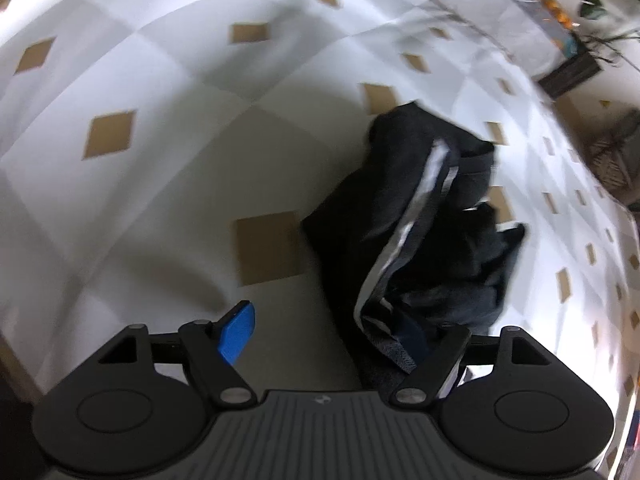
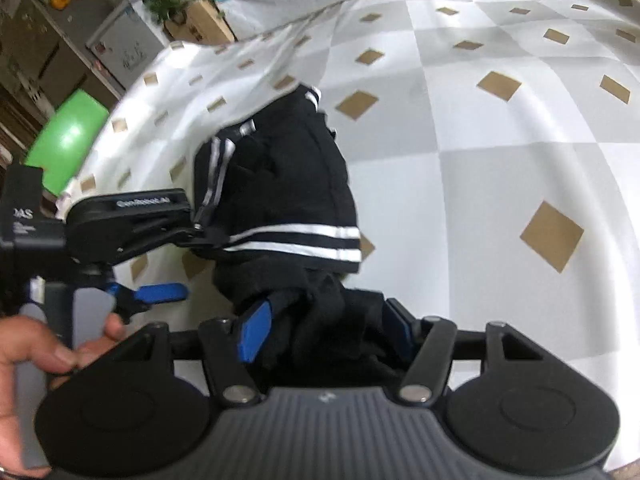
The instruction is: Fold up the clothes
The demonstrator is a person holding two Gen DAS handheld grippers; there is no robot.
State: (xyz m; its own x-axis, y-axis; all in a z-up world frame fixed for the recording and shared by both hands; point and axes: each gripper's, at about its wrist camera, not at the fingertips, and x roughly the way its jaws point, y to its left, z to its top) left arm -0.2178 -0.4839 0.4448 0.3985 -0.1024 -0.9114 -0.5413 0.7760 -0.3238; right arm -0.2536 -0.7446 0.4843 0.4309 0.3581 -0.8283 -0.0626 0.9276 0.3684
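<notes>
A black garment with white side stripes [image 1: 420, 216] lies bunched on the checked tablecloth [image 1: 168, 184]. In the left wrist view my left gripper [image 1: 328, 336] stands wide open: its blue left finger [image 1: 237, 332] is bare, while the right finger is hidden under the garment's striped edge. The right wrist view shows the same garment [image 2: 288, 184] with my right gripper [image 2: 326, 332] shut on a thick bunch of its black cloth between the blue pads [image 2: 254, 336]. The left gripper [image 2: 190, 260] shows there too, its upper finger touching the striped band and its lower finger apart.
A white, grey and tan checked cloth covers the table [image 2: 500, 152], bare to the right and far side. A hand [image 2: 36, 348] holds the left gripper's handle. Beyond the table edge are a green ball [image 2: 68, 140], a cardboard box [image 2: 200, 24], plants and shelves.
</notes>
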